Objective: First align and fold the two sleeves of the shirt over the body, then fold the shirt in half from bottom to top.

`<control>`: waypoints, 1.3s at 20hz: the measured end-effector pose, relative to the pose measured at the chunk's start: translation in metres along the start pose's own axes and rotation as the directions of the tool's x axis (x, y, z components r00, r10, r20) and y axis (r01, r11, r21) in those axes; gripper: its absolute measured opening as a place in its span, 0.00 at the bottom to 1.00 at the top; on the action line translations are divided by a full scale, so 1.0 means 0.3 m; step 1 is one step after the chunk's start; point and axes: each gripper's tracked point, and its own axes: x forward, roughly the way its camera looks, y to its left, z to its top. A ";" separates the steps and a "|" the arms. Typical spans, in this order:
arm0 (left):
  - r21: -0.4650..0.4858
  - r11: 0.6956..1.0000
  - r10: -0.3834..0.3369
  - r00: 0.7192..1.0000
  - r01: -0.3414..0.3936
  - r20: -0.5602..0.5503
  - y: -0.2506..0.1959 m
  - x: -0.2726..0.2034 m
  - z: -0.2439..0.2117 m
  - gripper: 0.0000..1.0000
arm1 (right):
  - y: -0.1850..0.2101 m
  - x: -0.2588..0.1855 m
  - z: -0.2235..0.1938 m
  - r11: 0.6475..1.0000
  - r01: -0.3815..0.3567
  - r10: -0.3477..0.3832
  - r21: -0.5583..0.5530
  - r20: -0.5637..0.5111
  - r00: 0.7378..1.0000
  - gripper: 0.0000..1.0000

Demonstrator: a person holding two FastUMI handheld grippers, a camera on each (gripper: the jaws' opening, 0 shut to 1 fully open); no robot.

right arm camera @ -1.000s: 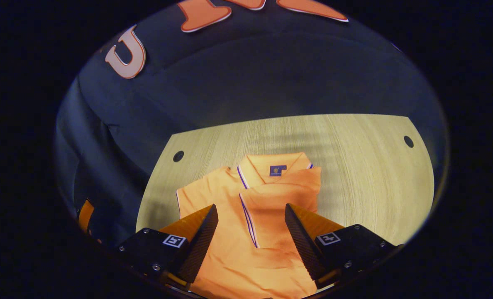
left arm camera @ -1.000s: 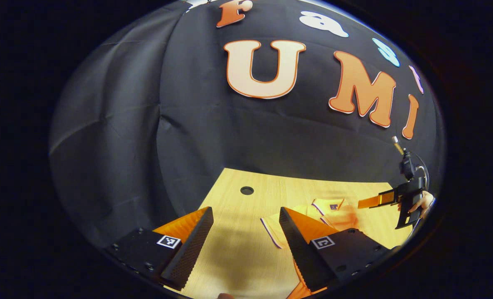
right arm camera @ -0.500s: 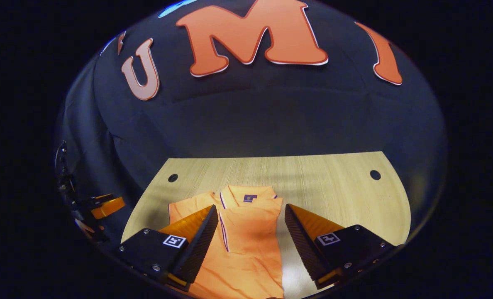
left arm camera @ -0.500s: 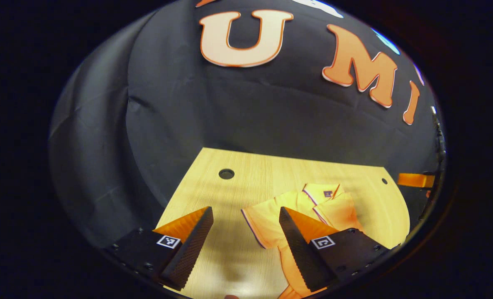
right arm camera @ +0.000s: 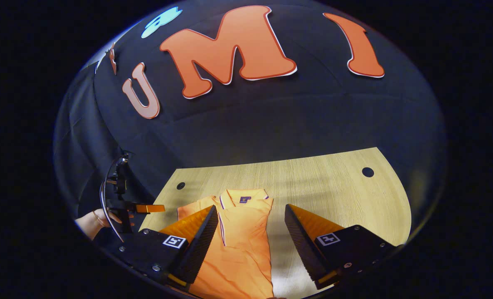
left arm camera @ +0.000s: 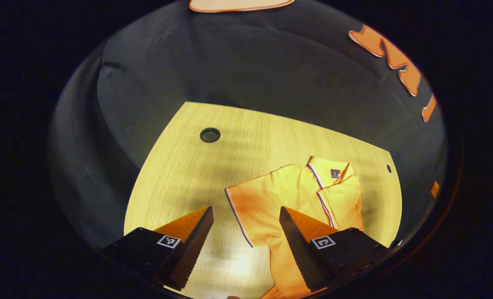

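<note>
An orange polo shirt (left arm camera: 296, 195) lies flat on the wooden table (left arm camera: 180, 174), collar (left arm camera: 328, 168) toward the wall. Its right sleeve (left arm camera: 344, 201) is folded over the body. The left sleeve (left arm camera: 246, 201) lies spread out on the wood. My left gripper (left arm camera: 244, 214) hovers open above that sleeve's edge, holding nothing. In the right gripper view the shirt (right arm camera: 242, 236) runs up between the fingers of my right gripper (right arm camera: 250, 209), which is open and raised off the cloth. The left gripper (right arm camera: 153, 208), held by a hand (right arm camera: 89, 219), shows there at the table's left edge.
The table has a large round hole (left arm camera: 210, 135) at its far left corner and a smaller one (left arm camera: 389, 168) at the far right. Black cloth walls close in behind and to the left. Bare wood lies right of the shirt (right arm camera: 346, 199).
The left gripper has tilted down and moved over the spread left sleeve. The right gripper has drawn back from the shirt and lifted. Both stay open.
</note>
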 end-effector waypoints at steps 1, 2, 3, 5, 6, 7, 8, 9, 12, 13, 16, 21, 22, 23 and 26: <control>0.002 1.000 0.015 0.999 -0.015 -0.037 0.009 0.037 -0.010 0.98 | -0.023 -0.003 -0.004 1.000 0.006 -0.006 -0.001 -0.002 1.000 0.98; 0.001 1.000 0.031 0.997 -0.031 -0.065 0.019 0.068 -0.028 0.98 | -0.044 -0.012 -0.007 1.000 0.011 -0.011 -0.001 -0.007 1.000 0.98; -0.004 0.999 0.046 0.994 -0.047 -0.102 0.027 0.096 -0.049 0.98 | -0.062 -0.016 -0.012 1.000 0.014 -0.014 0.001 -0.012 1.000 0.99; -0.020 0.997 0.074 0.984 -0.078 -0.165 0.048 0.144 -0.093 0.97 | -0.096 -0.022 -0.017 1.000 0.015 -0.014 0.009 -0.020 1.000 0.98; -0.032 0.996 0.081 0.978 -0.089 -0.193 0.056 0.167 -0.112 0.99 | -0.112 -0.021 -0.022 1.000 0.019 -0.019 0.015 -0.025 1.000 0.98; -0.033 0.993 0.103 0.969 -0.113 -0.224 0.074 0.179 -0.134 0.98 | -0.129 -0.022 -0.027 0.999 0.027 -0.026 0.022 -0.031 0.999 0.98; -0.041 0.992 0.109 0.964 -0.123 -0.243 0.081 0.202 -0.157 0.98 | -0.150 -0.022 -0.028 0.999 0.035 -0.034 0.026 -0.034 0.999 0.98; -0.062 0.989 0.111 0.960 -0.131 -0.256 0.082 0.219 -0.163 0.99 | -0.164 -0.022 -0.036 0.999 0.042 -0.041 0.028 -0.040 0.998 0.98; -0.087 0.982 0.134 0.945 -0.167 -0.299 0.108 0.236 -0.193 0.99 | -0.193 -0.018 -0.059 0.999 0.046 -0.045 0.022 -0.065 0.997 0.98; -0.090 0.979 0.145 0.937 -0.182 -0.318 0.112 0.243 -0.207 0.99 | -0.197 -0.018 -0.064 0.999 0.042 -0.040 0.023 -0.075 0.996 0.98; -0.057 0.980 0.162 0.932 -0.190 -0.325 0.098 0.252 -0.206 1.00 | -0.213 -0.008 -0.067 0.999 0.041 -0.038 0.026 -0.085 0.996 0.98; -0.046 0.985 0.146 0.943 -0.167 -0.301 0.038 0.274 -0.187 0.71 | -0.213 -0.013 -0.059 0.999 0.025 -0.022 0.041 -0.075 0.997 0.98; -0.062 0.984 0.142 0.948 -0.166 -0.286 0.024 0.284 -0.179 0.54 | -0.219 -0.017 -0.064 0.999 0.027 -0.024 0.038 -0.075 0.997 0.98; -0.064 0.984 0.140 0.949 -0.164 -0.283 0.021 0.290 -0.173 0.38 | -0.227 -0.023 -0.063 0.999 0.033 -0.031 0.034 -0.072 0.997 0.98; -0.044 0.983 0.160 0.943 -0.180 -0.291 0.032 0.274 -0.177 0.04 | -0.243 -0.039 -0.059 0.998 0.047 -0.045 0.034 -0.055 0.997 0.98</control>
